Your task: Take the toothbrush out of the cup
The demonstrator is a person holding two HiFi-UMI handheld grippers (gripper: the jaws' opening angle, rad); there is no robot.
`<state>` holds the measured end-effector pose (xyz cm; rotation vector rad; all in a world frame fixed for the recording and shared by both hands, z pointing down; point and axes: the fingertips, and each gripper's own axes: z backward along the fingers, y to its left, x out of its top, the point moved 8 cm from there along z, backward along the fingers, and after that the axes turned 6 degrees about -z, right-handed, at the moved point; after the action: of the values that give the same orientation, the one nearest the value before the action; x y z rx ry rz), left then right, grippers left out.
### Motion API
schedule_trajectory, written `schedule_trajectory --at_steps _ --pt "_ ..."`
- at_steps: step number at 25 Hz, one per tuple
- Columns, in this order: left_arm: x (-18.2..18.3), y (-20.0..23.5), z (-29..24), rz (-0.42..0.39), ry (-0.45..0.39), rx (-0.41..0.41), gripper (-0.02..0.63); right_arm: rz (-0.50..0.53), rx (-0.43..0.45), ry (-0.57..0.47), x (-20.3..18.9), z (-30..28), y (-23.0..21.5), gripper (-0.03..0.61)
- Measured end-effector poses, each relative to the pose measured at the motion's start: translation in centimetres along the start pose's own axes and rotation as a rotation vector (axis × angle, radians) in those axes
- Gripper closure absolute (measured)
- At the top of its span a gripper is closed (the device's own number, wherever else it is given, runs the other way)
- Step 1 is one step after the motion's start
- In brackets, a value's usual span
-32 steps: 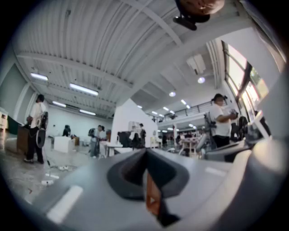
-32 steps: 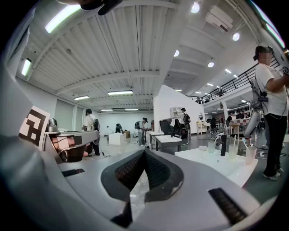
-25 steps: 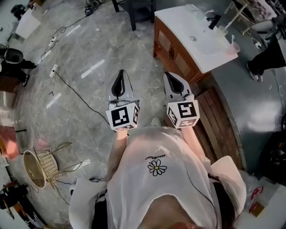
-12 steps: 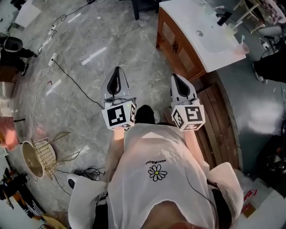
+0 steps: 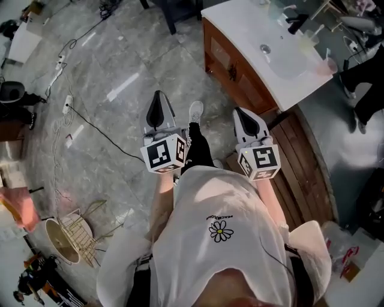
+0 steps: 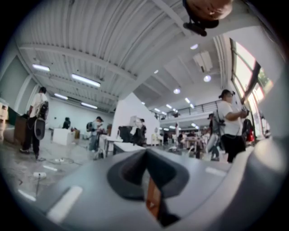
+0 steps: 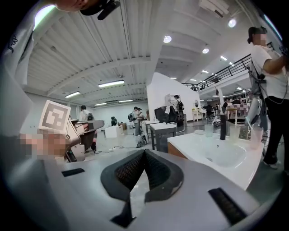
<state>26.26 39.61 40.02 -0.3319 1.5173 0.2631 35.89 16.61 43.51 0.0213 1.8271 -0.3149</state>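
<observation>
while both grippers hang well short of the sink surface [image 5: 240,18], the step is the approach; left gripper [image 5: 158,99] and right gripper [image 5: 241,115] have fingers pressed together on nothing; the pink cup [image 5: 327,65] stands near the surface's right edge, a thin toothbrush [image 5: 328,55] seemingly upright inside; spread the right fingers early, pinch the handle, lift straight.

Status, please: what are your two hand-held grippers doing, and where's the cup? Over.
Left hand-held gripper and right hand-held gripper shut, empty. Pink cup on vanity top, untouched. Way looks open.
</observation>
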Motion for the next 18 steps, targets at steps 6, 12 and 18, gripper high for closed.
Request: schedule_trajectory --at_steps 6,12,18 --pt "1.2 1.3 -12.6 0.028 -0.054 -0.108 0.606 0.005 -0.132 -0.048 5.2 -8.8 -4.4 0.58" --pt "2.2 2.5 -25.8 -0.078 -0.035 -0.295 0.606 -0.042 -0.305 -0.021 8.5 -17.1 -7.8 0.58" --pt "2.7 1.4 -37.6 -0.11 -0.041 -0.473 0.606 -0.086 -0.524 -0.007 11.8 -21.3 -11.6 0.58"
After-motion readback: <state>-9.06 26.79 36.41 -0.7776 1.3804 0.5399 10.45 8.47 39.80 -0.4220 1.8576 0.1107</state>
